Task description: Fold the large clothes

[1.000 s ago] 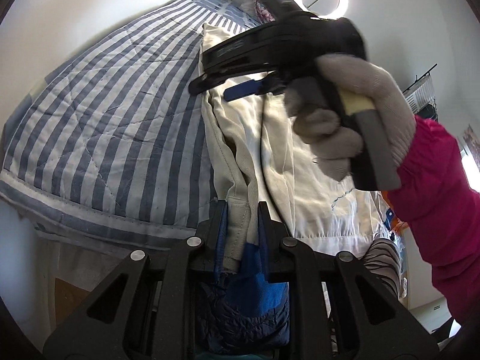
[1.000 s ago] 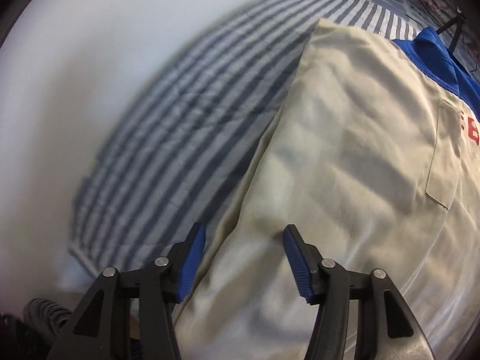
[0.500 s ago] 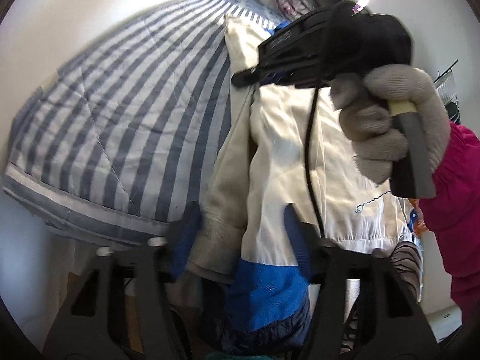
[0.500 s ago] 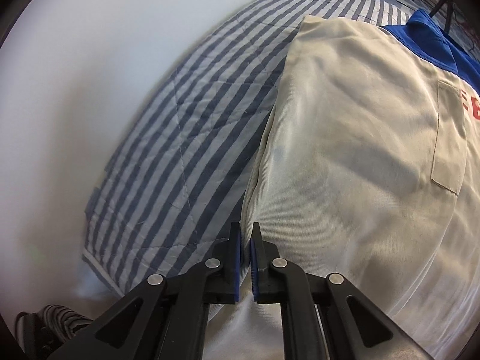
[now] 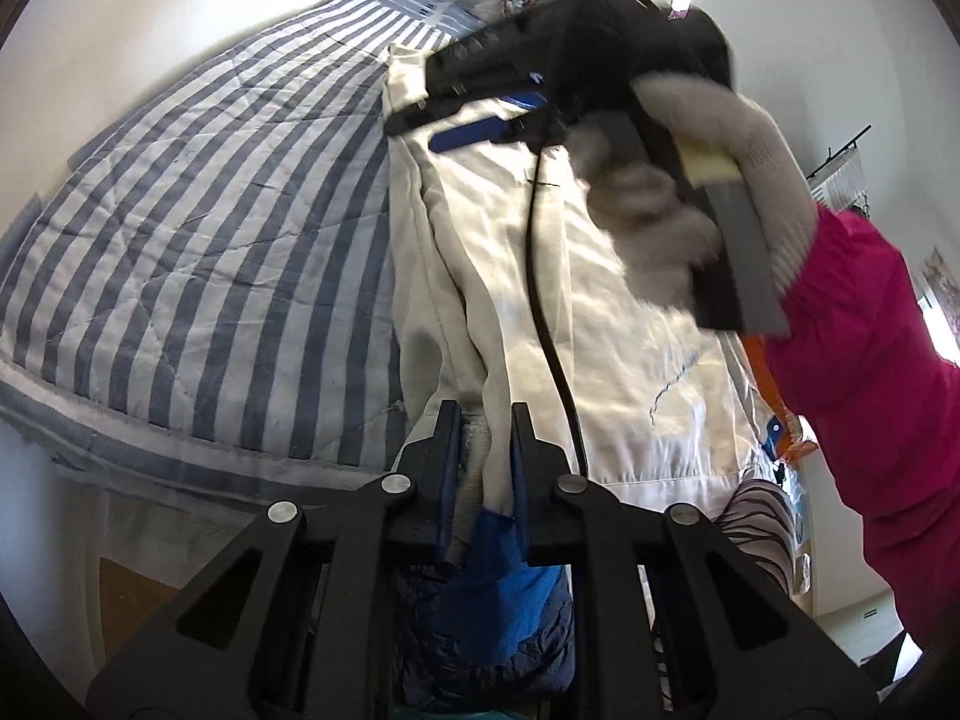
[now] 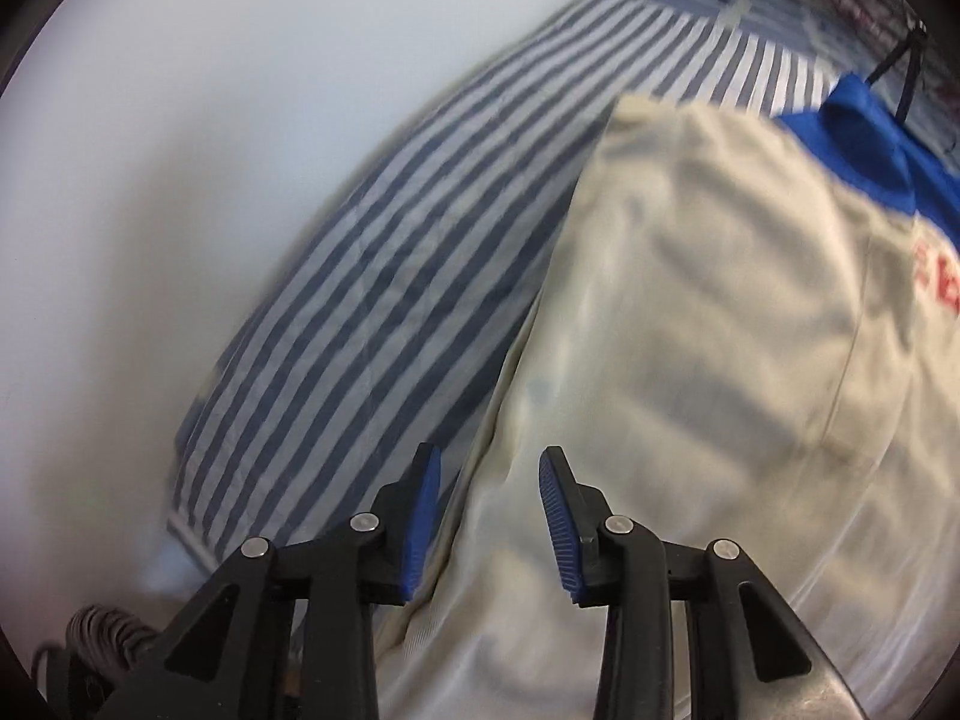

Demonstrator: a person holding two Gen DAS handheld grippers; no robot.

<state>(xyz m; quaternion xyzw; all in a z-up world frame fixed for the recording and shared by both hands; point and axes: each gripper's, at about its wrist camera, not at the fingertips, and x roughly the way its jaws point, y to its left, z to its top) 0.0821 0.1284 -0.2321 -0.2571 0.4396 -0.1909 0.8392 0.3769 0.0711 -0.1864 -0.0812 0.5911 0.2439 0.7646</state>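
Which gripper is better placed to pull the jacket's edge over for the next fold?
Left. The left gripper is shut on the jacket hem; the right gripper, jaws just opened, hovers empty above it.

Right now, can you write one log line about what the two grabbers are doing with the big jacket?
left gripper: shut on jacket hem, jaws just closing | right gripper: open, jaws just opening, above jacket | jacket on striped quilt

Left gripper [image 5: 485,456] has just been closing, pinching cream jacket [image 5: 600,312] hem.
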